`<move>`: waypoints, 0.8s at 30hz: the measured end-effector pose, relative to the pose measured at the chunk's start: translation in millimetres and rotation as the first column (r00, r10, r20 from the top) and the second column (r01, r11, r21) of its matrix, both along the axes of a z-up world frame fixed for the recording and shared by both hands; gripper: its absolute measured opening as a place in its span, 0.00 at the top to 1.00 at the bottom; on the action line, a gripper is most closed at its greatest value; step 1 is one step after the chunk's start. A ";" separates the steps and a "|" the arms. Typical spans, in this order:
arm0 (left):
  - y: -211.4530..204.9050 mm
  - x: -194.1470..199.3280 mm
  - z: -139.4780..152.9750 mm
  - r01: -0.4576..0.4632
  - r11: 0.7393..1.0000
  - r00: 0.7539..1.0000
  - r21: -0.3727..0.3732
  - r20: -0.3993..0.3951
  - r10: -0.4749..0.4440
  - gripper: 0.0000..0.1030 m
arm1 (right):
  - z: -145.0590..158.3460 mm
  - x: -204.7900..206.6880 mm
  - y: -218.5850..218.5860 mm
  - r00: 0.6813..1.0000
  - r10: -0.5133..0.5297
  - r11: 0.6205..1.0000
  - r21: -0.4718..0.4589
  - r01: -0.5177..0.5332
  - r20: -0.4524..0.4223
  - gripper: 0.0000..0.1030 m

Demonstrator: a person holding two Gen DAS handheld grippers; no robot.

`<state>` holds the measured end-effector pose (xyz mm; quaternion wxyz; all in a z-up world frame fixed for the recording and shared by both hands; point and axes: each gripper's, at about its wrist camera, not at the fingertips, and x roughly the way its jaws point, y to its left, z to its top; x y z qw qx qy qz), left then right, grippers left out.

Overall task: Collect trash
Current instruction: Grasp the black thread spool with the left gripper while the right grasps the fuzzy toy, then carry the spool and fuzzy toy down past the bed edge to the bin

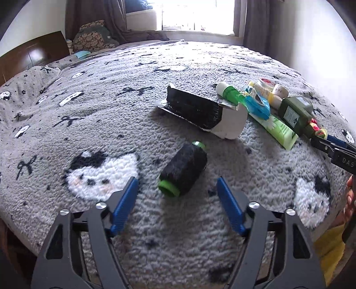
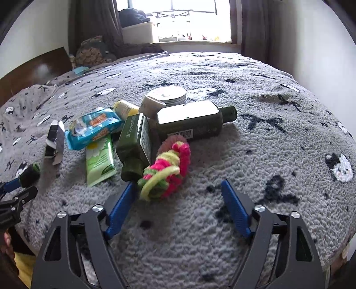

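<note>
Fuzzy black roller (image 1: 183, 170) lies on nubby blanket (image 1: 111, 106).

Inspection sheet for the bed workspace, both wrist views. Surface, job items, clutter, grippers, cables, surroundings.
Surface: grey fleece blanket with cat and bow print, covers the bed.
Job's things: black hair roller with green ends, lying alone; opened black-and-white carton; pink-and-yellow scrunchies against the front one of two green bottles.
Clutter: blue wipes pack, green tube, round tin, all bunched together.
Grippers: left gripper open, roller just ahead; right gripper open, scrunchies at its left finger.
Cables: nothing seen.
Surroundings: wooden headboard, bright window, dark curtains.
</note>
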<state>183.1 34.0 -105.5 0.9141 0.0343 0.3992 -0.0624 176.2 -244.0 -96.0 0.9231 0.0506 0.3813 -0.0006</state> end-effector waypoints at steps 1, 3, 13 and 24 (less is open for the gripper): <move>-1.7 2.1 -0.5 0.005 1.000 1.000 0.000 0.002 -0.005 0.40 | -0.2 3.0 -0.4 1.000 -0.005 1.000 -0.010 0.005 -0.006 0.32; -5.0 7.1 -1.4 0.013 1.000 1.000 -0.002 0.000 -0.013 0.46 | -0.1 6.6 -0.5 1.000 -0.001 1.000 -0.015 0.001 -0.017 0.33; -9.2 10.3 -4.1 0.029 1.000 1.000 -0.013 0.000 -0.029 0.70 | -2.4 13.8 9.6 0.999 0.026 0.998 -0.063 -0.027 -0.024 0.72; -22.0 -26.7 -0.9 0.069 0.998 0.998 -0.012 0.015 -0.069 0.75 | 5.3 -30.2 -1.4 0.998 0.064 0.997 -0.043 -0.064 -0.017 0.78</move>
